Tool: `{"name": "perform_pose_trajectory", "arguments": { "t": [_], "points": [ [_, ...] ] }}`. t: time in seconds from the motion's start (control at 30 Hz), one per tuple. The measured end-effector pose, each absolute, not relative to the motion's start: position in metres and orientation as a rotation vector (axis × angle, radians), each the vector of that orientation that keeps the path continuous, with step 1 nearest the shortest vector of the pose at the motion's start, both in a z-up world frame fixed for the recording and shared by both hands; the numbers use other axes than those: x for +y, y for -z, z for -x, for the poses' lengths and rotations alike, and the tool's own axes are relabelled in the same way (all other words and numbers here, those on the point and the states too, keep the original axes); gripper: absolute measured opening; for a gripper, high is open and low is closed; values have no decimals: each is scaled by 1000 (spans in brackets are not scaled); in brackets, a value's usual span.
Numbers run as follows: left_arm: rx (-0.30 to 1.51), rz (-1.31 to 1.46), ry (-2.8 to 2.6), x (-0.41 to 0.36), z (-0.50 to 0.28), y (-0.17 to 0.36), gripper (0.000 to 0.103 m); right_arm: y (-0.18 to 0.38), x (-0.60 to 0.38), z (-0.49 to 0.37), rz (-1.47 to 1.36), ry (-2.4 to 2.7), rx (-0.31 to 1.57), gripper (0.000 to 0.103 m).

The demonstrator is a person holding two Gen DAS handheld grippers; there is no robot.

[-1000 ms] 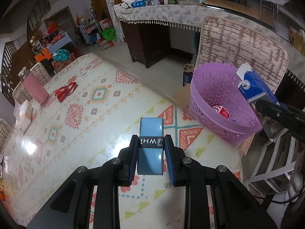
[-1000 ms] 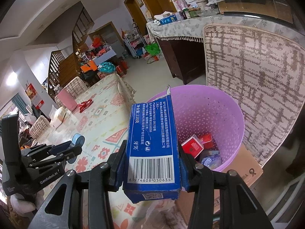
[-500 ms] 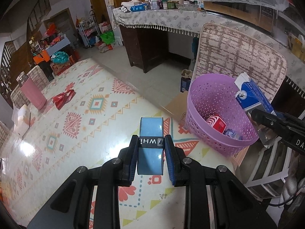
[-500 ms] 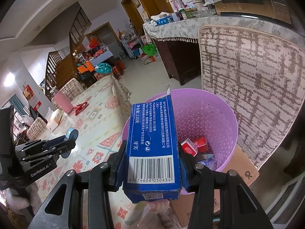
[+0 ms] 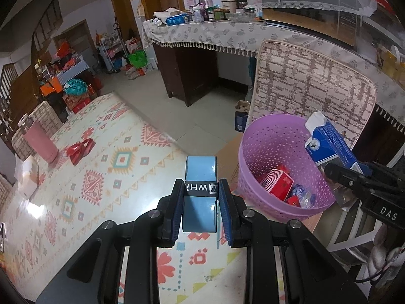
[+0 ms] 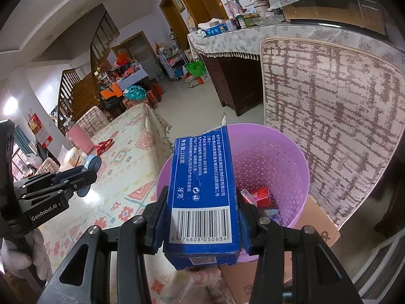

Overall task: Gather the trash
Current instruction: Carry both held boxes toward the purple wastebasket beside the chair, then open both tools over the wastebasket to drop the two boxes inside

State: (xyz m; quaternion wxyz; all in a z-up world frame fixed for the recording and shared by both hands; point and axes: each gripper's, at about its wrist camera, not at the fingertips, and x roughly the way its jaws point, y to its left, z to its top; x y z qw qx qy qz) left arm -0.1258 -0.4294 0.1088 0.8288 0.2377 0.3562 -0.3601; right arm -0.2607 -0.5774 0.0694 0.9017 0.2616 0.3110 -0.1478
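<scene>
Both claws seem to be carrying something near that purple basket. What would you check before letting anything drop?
1. Right gripper grips the blue box firmly: ok, both pads press its sides.
2. Box over the basket opening: ok, its far end is above the rim.
3. Left gripper holds the blue roll: ok, clamped between the pads.
4. Roll over the basket: not ok, it hangs above the table, beside the basket.
5. Room in the basket: ok, only a few red packets at the bottom.
6. The two grippers clear of each other: ok, apart in both views.
</scene>
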Motion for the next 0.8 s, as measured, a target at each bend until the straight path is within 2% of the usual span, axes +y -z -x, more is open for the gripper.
{"name": "perform_pose_trajectory", "arguments": {
  "t": [0.8],
  "points": [
    [801,-471,888,-482,124,-115,26,-65,-592,269,-552,358,643,51]
  ]
}}
